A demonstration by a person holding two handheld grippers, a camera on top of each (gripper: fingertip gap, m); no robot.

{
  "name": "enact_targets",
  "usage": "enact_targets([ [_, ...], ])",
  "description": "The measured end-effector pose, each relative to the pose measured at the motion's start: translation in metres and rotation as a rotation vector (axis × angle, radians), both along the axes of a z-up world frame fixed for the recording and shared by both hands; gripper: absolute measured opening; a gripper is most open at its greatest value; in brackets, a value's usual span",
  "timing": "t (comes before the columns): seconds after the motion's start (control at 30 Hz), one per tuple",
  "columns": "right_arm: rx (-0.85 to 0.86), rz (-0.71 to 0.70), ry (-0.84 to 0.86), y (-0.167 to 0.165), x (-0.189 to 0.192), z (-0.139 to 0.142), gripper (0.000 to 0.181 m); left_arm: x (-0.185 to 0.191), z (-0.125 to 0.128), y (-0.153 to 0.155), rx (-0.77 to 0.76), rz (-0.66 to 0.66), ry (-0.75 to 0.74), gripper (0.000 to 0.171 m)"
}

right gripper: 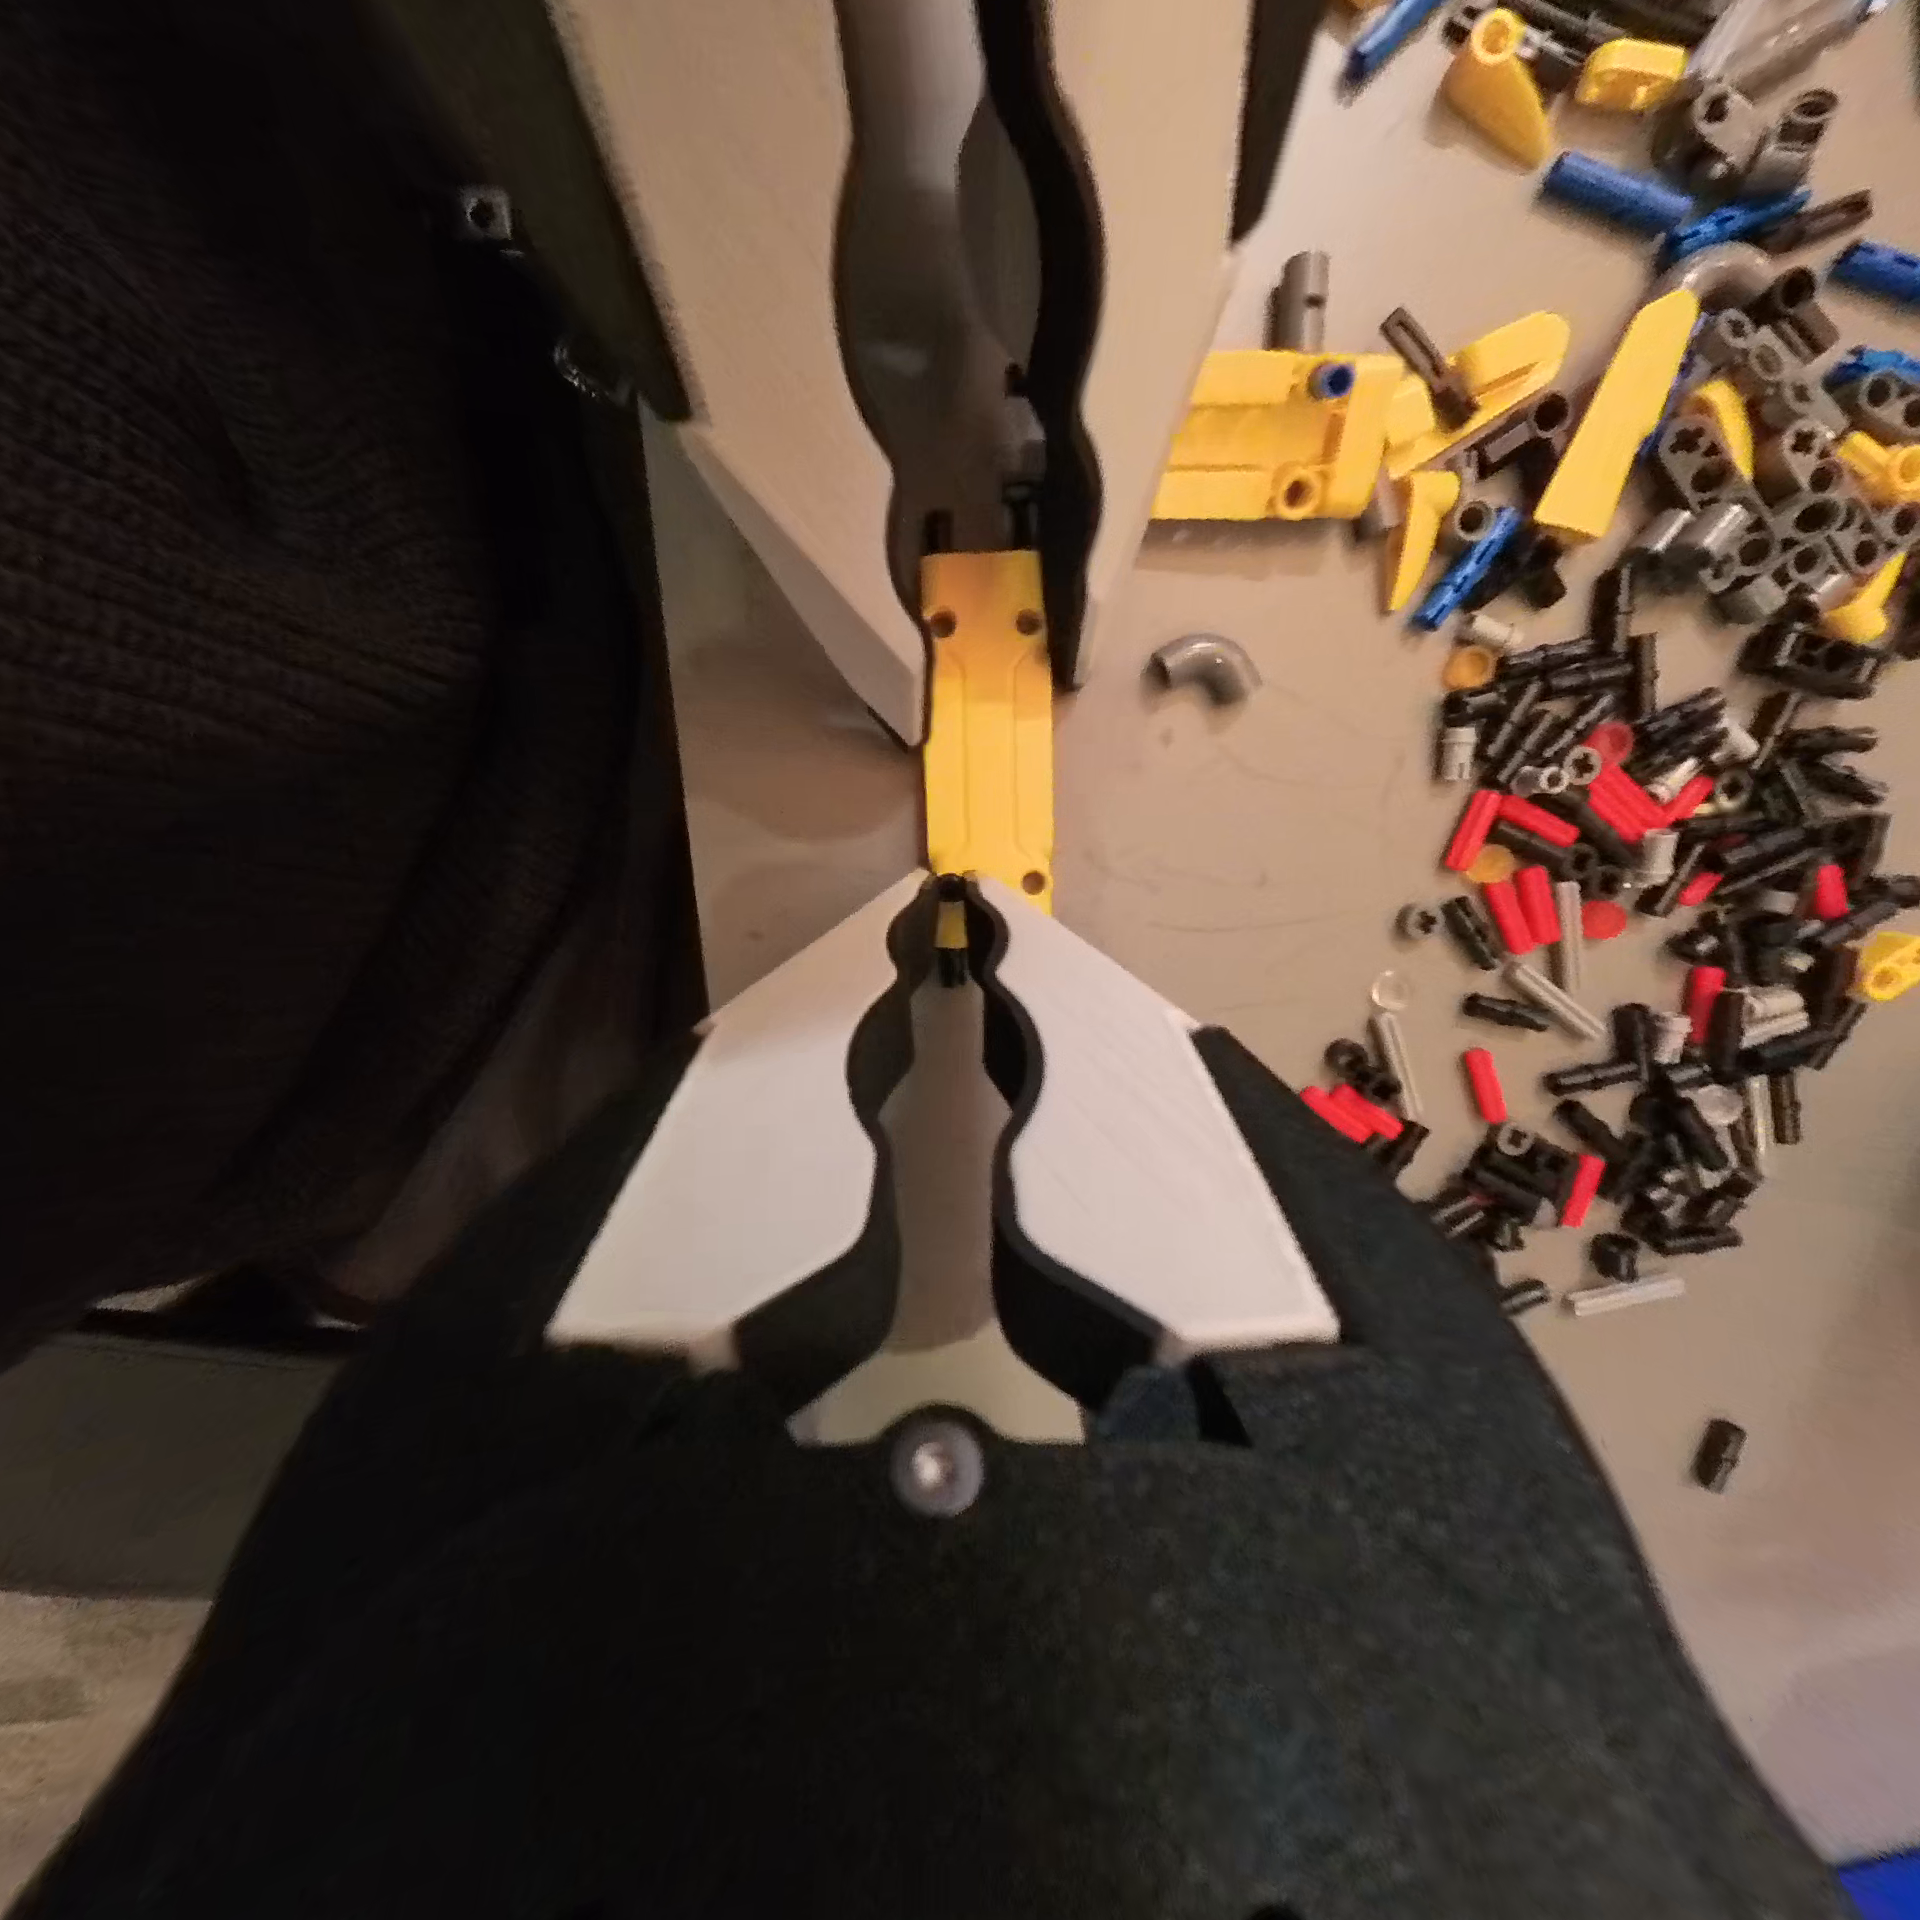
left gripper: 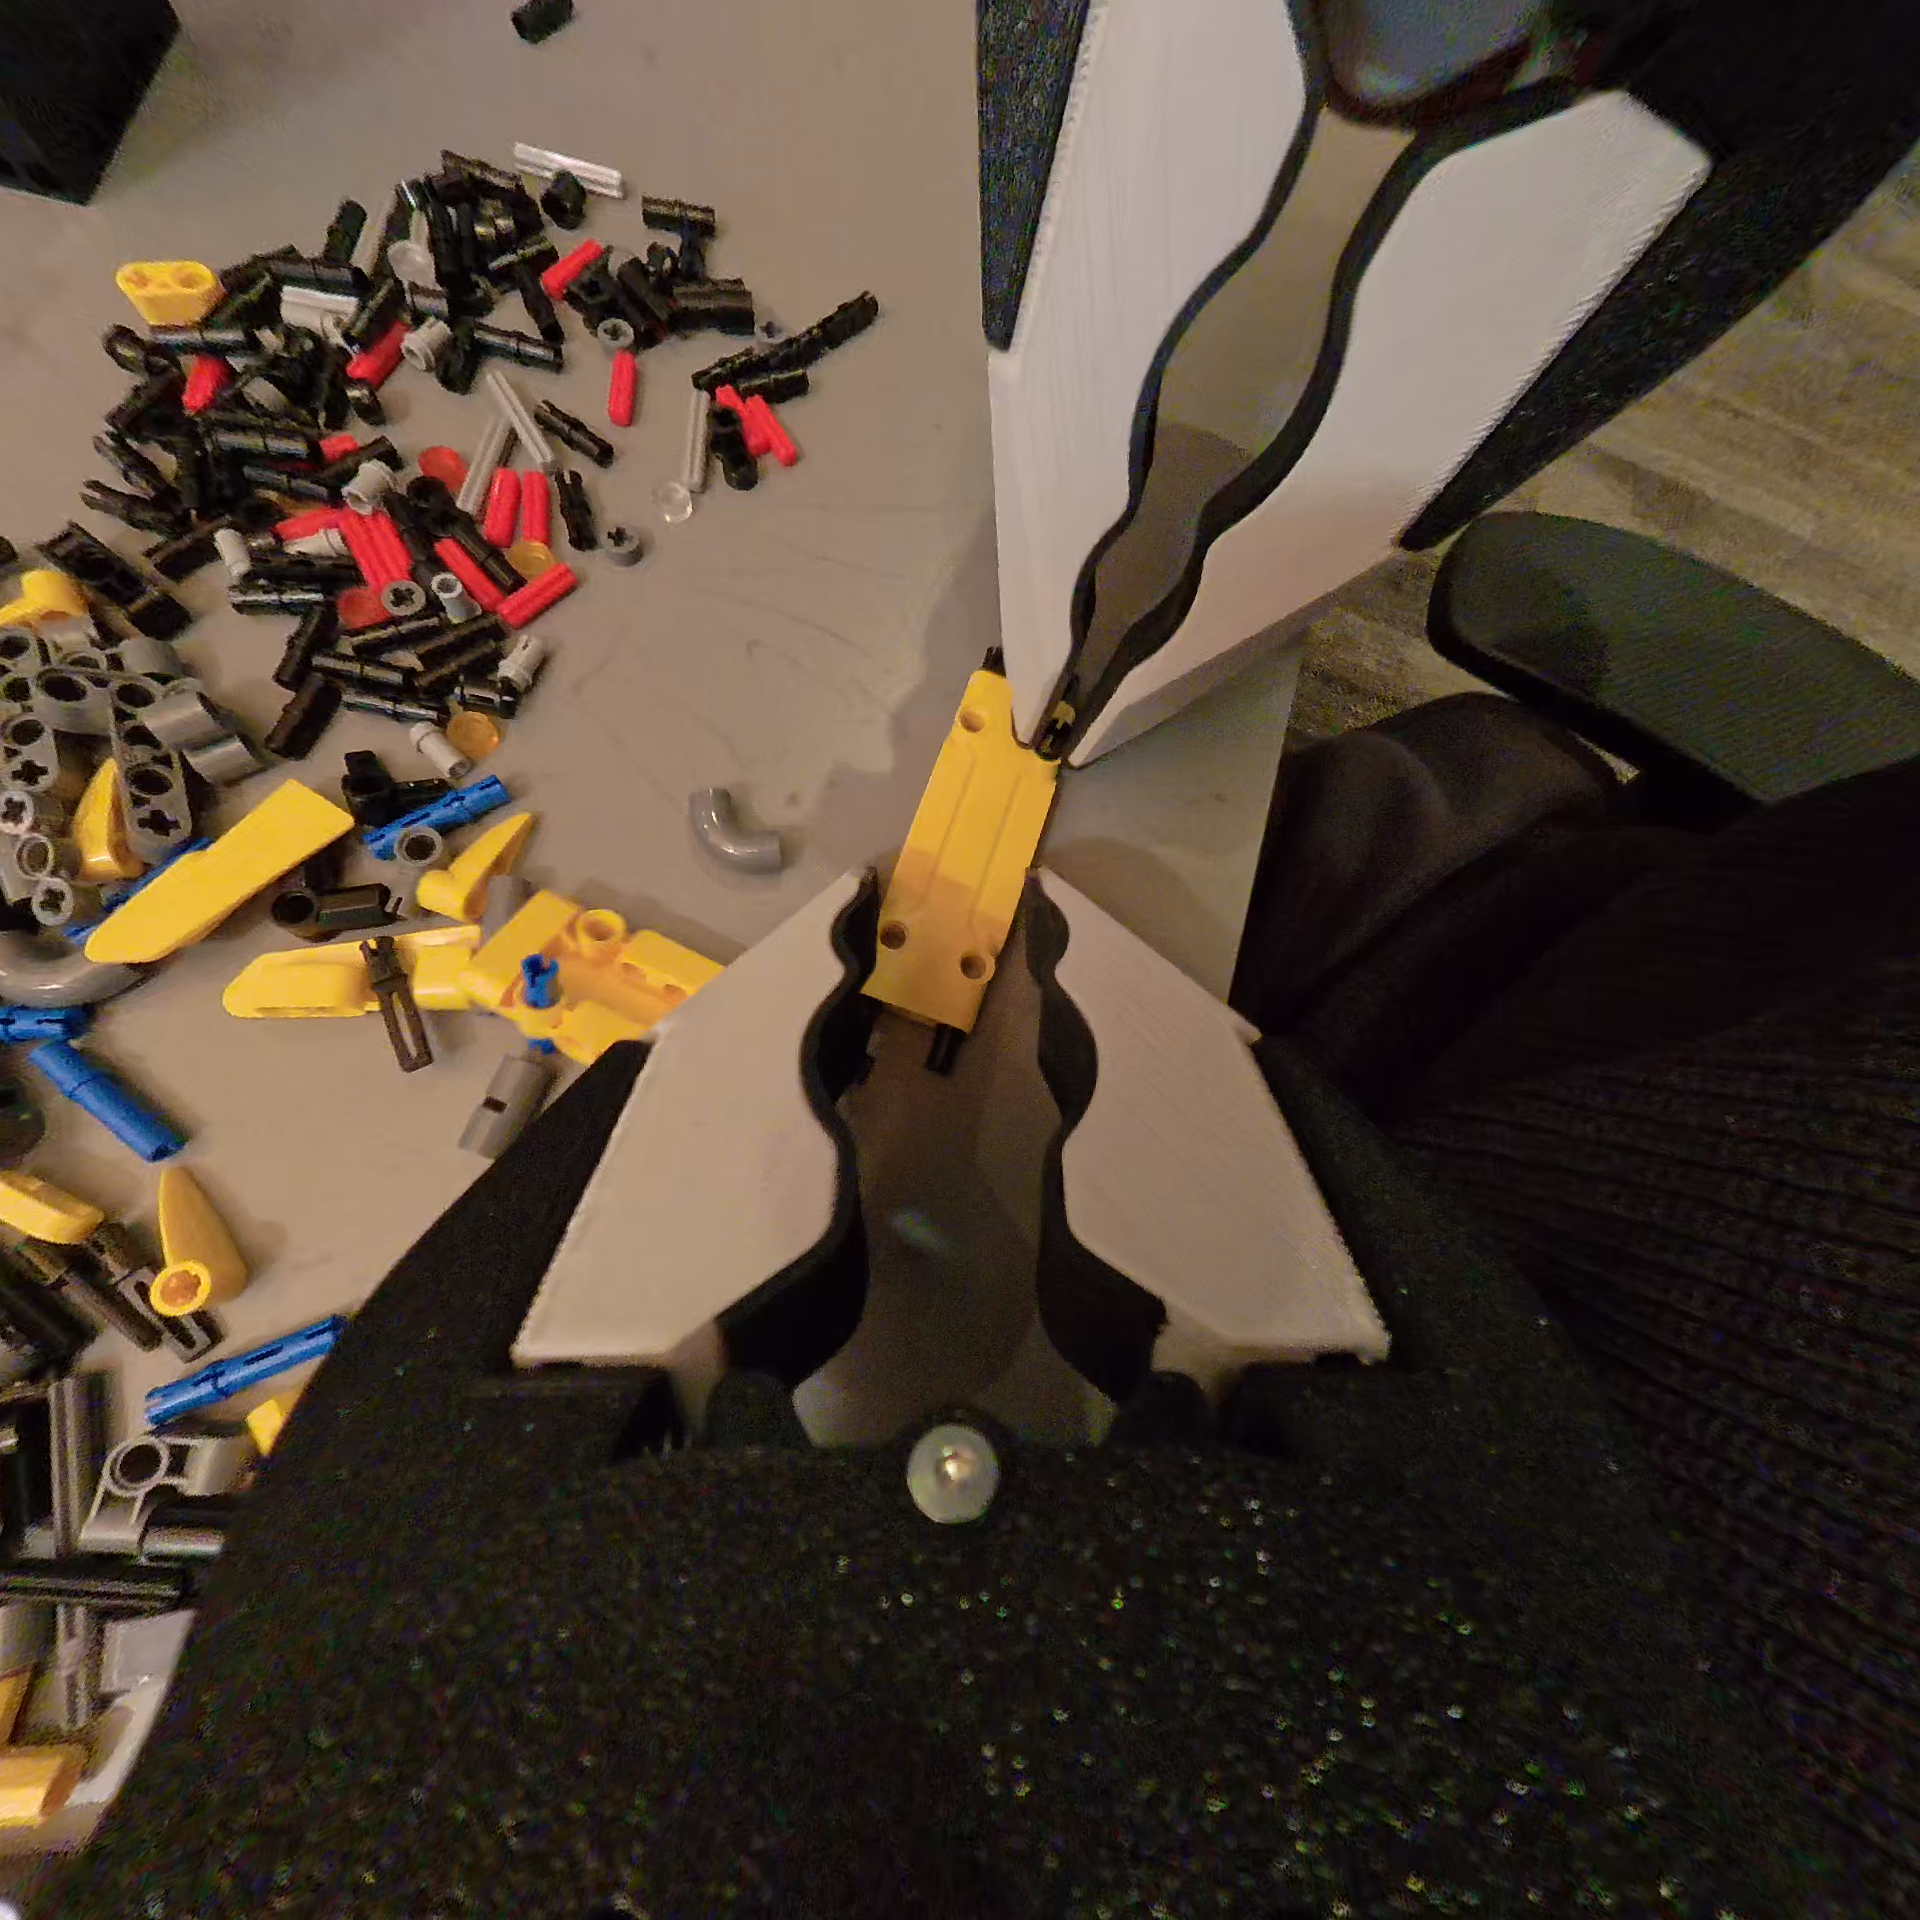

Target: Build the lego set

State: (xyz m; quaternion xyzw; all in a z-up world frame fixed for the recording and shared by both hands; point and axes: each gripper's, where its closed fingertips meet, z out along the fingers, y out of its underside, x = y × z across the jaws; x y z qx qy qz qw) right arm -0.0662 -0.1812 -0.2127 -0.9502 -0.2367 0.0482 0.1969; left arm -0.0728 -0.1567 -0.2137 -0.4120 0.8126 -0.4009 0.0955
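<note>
Both grippers are gripping one yellow panel [left gripper: 961, 862] above the grey table [left gripper: 810, 644]. Left gripper [left gripper: 940, 940] is clamping the panel's near end, with its two round holes showing between the fingers. Right gripper [right gripper: 951, 925] is pinching a small black pin [right gripper: 949, 961] at the panel's other end, its jaws closed nearly together on it. From the left wrist view, the right gripper is reaching in from 12 o'clock. A grey curved elbow piece [left gripper: 732, 829] is lying on the table just at 9 o'clock of the panel. Farther toward 10 o'clock, a heap of black and red pins [left gripper: 416, 457] is spreading out, and yellow and blue pieces [left gripper: 343, 935] are lying at 9 o'clock. A dark knitted sleeve [left gripper: 1610, 1143] is filling the 3 o'clock side.
</note>
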Motion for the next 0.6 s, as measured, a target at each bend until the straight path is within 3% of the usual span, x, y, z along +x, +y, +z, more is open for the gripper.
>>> enact_targets([
  [0.03, 0.002, -0.023, 0.024, 0.000, -0.001, 0.000, 0.006, 0.000, 0.004, 0.001, -0.014, 0.005, -0.020, 0.030],
  [0.1, 0.040, -0.062, 0.079, 0.001, -0.007, 0.005, 0.025, -0.003, 0.018, 0.000, -0.090, 0.010, -0.052, 0.037],
  [0.17, 0.122, -0.099, 0.104, 0.006, -0.008, 0.016, 0.026, -0.008, 0.033, 0.002, -0.161, 0.024, -0.065, 0.041],
  [0.27, 0.212, -0.156, 0.099, 0.007, -0.005, 0.027, 0.027, -0.008, 0.041, 0.025, -0.139, 0.139, -0.115, 0.042],
  [0.43, 0.305, -0.227, 0.108, 0.007, -0.008, 0.032, 0.027, -0.006, 0.025, 0.062, -0.052, 0.345, -0.125, 0.042],
  [0.6, 0.423, -0.259, 0.151, 0.018, -0.017, 0.040, 0.027, -0.005, 0.010, 0.061, -0.014, 0.368, -0.068, 0.043],
])
